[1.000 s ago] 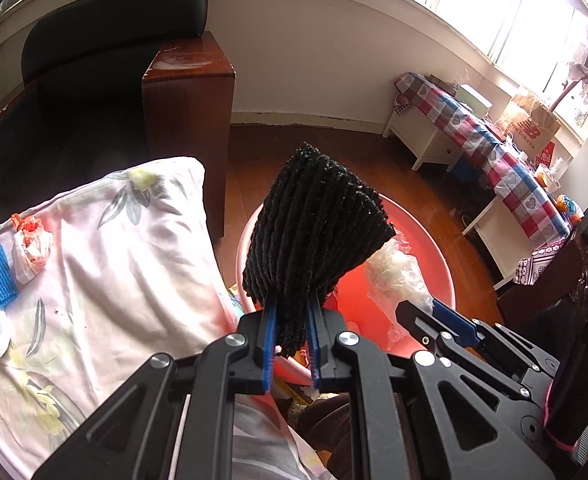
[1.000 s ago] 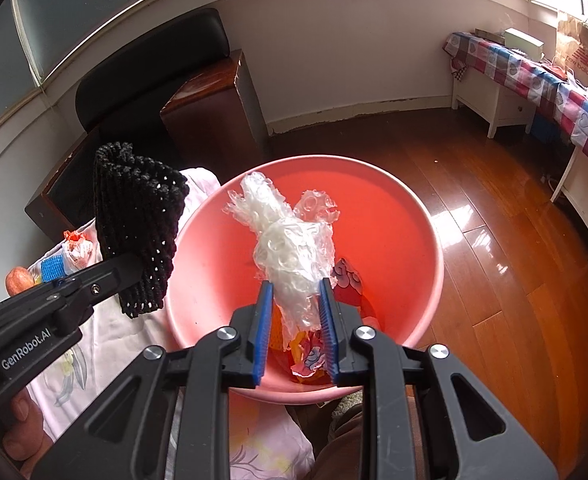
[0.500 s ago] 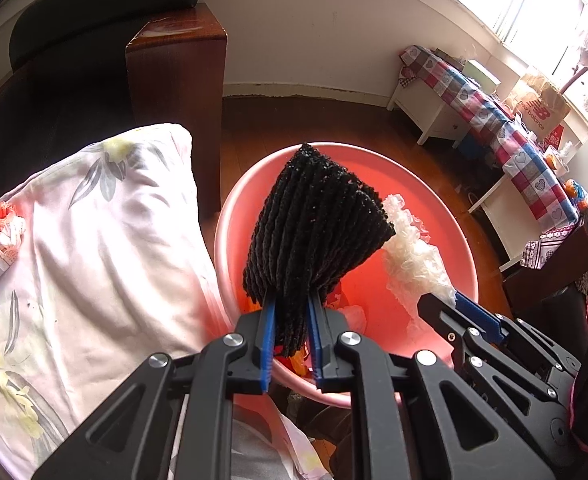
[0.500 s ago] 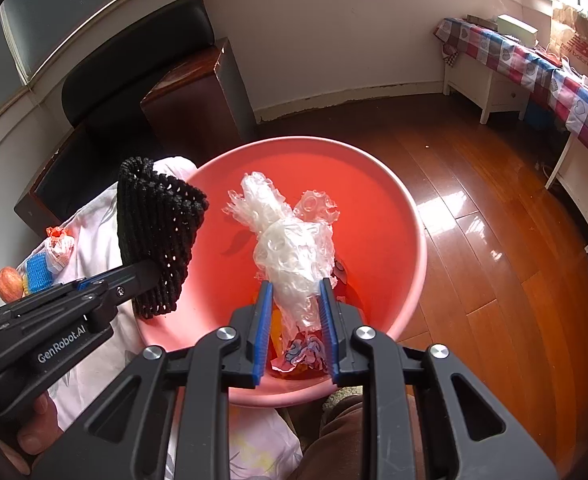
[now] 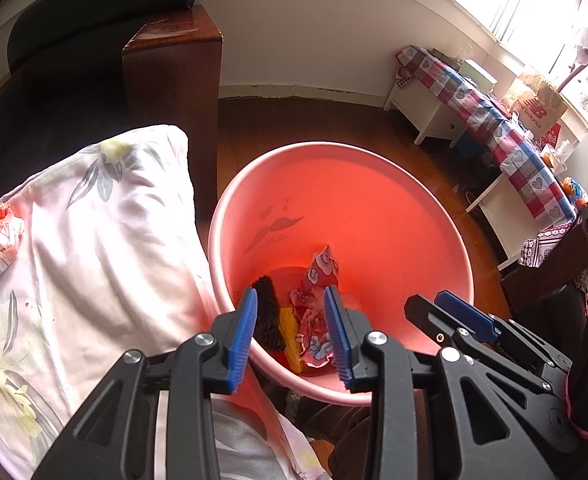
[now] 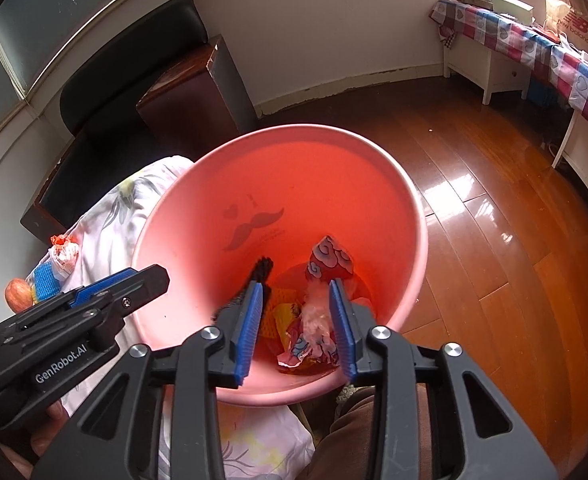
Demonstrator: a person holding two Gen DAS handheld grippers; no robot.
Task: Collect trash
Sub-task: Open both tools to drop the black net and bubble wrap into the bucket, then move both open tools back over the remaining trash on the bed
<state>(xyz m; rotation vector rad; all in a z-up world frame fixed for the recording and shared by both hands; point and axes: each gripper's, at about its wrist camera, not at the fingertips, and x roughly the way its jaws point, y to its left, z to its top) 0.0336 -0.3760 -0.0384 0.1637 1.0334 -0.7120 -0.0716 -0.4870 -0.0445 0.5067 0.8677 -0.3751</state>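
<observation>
Both my grippers hang over the round pink plastic bin [image 5: 373,208]. Left gripper [image 5: 292,332] — jaws opening, nothing pressed between the blue pads. Right gripper [image 6: 295,326] likewise opening, pads clear of the clump of clear crinkled plastic wrap [image 6: 315,314] below them. Black ribbed mesh sleeve [image 5: 268,318] lies inside the bin against its near-left wall, beside red-and-yellow printed wrappers [image 5: 317,276]. Floral white bedsheet [image 5: 94,240] left of the bin carries a crumpled orange-and-white wrapper [image 5: 4,228].

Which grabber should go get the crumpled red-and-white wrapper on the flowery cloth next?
Probably the left gripper: opening, nothing between its jaws, and the wrapper lies on its side, nearer than to the right gripper.
</observation>
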